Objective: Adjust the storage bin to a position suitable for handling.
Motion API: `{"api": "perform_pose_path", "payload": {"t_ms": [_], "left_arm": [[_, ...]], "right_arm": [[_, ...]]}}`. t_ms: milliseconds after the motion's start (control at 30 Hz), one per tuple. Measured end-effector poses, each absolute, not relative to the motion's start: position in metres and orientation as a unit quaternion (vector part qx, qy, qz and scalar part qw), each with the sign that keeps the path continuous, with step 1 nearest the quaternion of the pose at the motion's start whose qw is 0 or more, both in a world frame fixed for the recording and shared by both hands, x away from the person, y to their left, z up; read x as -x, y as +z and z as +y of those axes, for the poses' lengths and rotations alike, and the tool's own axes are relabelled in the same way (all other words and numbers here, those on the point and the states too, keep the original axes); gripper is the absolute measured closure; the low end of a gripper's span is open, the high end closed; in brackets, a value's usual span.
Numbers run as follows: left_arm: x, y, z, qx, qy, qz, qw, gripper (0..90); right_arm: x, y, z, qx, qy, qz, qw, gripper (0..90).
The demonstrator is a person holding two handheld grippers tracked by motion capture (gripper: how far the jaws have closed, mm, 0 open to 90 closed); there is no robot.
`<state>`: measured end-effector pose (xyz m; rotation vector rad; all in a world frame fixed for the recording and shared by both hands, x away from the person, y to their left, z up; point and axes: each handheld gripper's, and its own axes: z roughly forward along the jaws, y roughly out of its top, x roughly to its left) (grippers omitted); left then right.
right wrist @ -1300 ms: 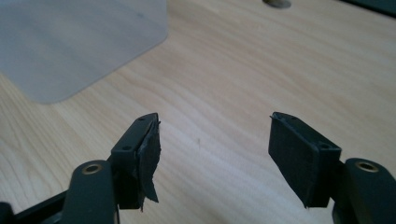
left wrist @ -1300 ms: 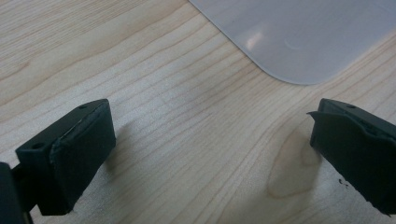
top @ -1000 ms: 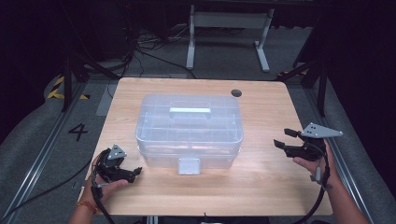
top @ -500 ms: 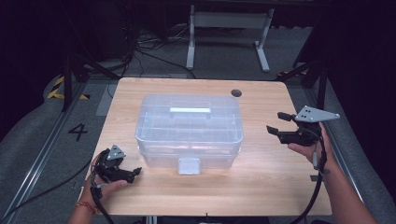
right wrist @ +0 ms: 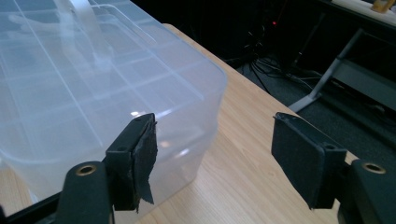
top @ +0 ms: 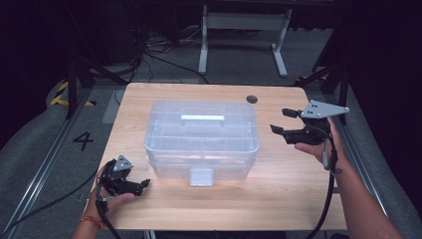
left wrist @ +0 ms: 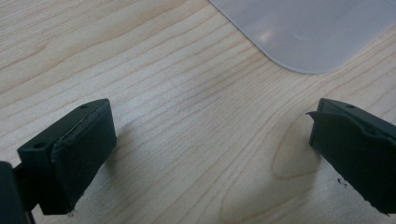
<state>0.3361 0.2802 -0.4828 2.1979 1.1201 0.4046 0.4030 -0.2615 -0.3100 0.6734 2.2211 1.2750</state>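
— Looking at the clear plastic box [top: 201, 139], where do you have it?

— You have it in the middle of the wooden table [top: 298, 199], lid on, its white handle [top: 202, 118] lying flat on top and its front latch [top: 201, 176] facing you.

— And my right gripper [top: 281, 121]?

— You hold it up off the table just beside the box's right end, jaws pointing at that end and spread wide, nothing between them. In the right gripper view [right wrist: 215, 158] the box's rounded corner [right wrist: 205, 93] sits just behind your left-hand finger [right wrist: 140, 154] — near it, but I can't tell whether it touches. The other finger [right wrist: 303, 158] stands over bare wood, well off the box wall.

— My left gripper [top: 142, 184]?

— You have it low on the table near the box's front left corner, in front of the box and apart from it. Its jaws are released too, wide apart and empty. In the left gripper view [left wrist: 210, 154] both fingers [left wrist: 74, 149] hover over bare wood grain — the frosted box edge [left wrist: 308, 32] lies beyond the tips, towards the upper right, clear of either pad.
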Motion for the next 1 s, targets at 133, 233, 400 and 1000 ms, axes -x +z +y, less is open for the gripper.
{"api": "perform_pose_path", "payload": {"t_ms": [133,233,400,1000], "left_arm": [[-0.335,-0.483,0.281,-0.835,0.157,0.425,0.313,1.0],[-0.336,-0.482,0.281,-0.835,0.157,0.425,0.313,1.0],[-0.335,-0.483,0.281,-0.835,0.157,0.425,0.313,1.0],[-0.335,-0.482,0.281,-0.835,0.157,0.425,0.313,1.0]], "right_arm": [[-0.404,-0.305,-0.25,-0.234,0.469,0.817,0.24,31.8],[-0.405,-0.301,-0.235,-0.218,0.464,0.825,0.238,31.9],[-0.407,-0.3,-0.218,-0.202,0.463,0.832,0.231,32.2],[-0.42,-0.303,-0.176,-0.171,0.455,0.849,0.205,33.4]]}}
